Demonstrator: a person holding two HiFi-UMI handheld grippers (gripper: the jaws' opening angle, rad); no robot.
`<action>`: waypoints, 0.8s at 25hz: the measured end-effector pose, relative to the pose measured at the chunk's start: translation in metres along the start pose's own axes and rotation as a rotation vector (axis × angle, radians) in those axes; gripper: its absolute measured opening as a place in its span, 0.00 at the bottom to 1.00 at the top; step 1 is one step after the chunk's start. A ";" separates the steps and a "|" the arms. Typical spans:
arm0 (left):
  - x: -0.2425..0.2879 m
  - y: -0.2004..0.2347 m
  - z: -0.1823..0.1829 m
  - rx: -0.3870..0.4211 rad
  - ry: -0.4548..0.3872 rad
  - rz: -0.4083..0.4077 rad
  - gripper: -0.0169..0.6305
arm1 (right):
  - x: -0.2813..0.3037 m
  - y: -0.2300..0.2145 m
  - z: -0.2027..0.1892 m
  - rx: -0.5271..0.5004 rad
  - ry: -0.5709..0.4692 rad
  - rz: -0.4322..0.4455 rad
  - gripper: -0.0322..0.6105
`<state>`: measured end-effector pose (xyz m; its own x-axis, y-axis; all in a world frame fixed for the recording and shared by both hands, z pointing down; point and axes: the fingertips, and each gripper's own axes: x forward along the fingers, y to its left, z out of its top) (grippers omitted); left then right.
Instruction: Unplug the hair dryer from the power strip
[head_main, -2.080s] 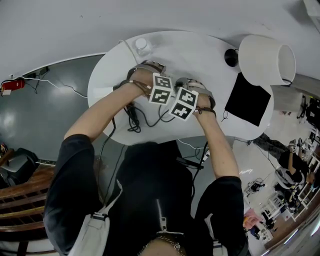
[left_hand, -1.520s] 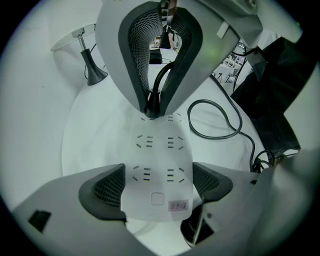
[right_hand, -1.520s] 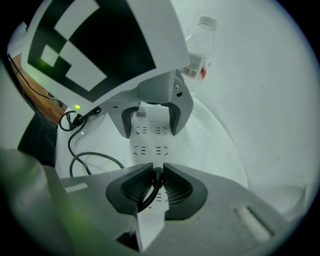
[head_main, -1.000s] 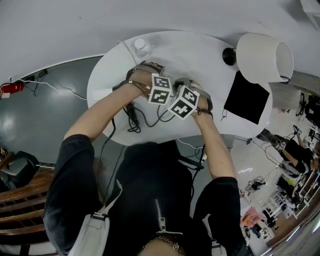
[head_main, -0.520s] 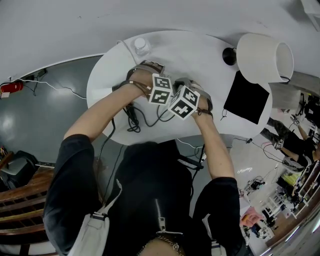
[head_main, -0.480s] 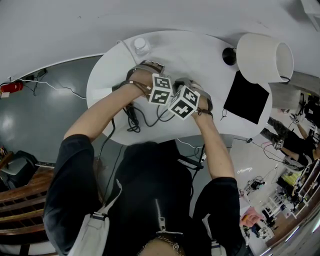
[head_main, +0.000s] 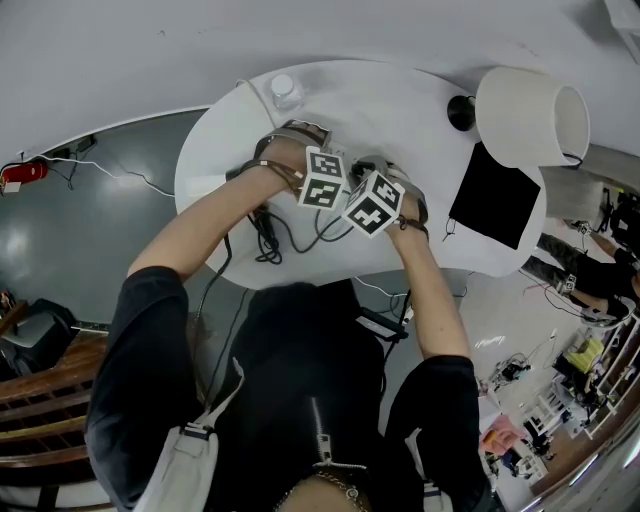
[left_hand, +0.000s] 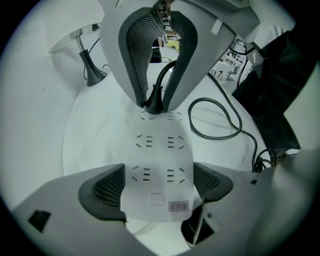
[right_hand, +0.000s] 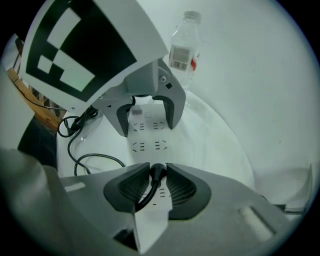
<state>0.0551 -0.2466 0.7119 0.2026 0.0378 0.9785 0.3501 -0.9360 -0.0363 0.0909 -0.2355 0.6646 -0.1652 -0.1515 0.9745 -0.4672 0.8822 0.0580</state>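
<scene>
The left gripper (left_hand: 158, 172) pinches the power strip (left_hand: 159, 147) by its switch end on the table (head_main: 400, 110). At the far end the jaws of the right gripper (right_hand: 158, 168) are opening, pads just touching the plug (right_hand: 157, 173) between them; the plug looks seated in its socket, so the pull seems not yet made

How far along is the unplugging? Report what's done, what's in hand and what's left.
Done: the left gripper clamps the strip by its sides, steadying it. In hand: the right gripper has the plug between its jaws, which are opening. Left: the plug sits in the strip's end socket, not yet out, so it probably needs a fresh grip and a pull.
</scene>
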 end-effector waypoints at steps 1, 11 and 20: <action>0.000 0.000 0.000 0.000 0.000 0.000 0.65 | 0.000 0.000 0.001 -0.003 0.003 0.000 0.21; 0.000 0.000 0.000 0.001 0.000 0.001 0.65 | -0.001 0.001 0.002 0.005 0.014 0.010 0.19; 0.000 0.000 -0.001 -0.001 0.001 0.004 0.65 | -0.005 -0.001 0.003 0.002 0.010 -0.003 0.19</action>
<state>0.0545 -0.2468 0.7120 0.2026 0.0339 0.9787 0.3488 -0.9363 -0.0398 0.0901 -0.2370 0.6587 -0.1550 -0.1497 0.9765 -0.4697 0.8808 0.0605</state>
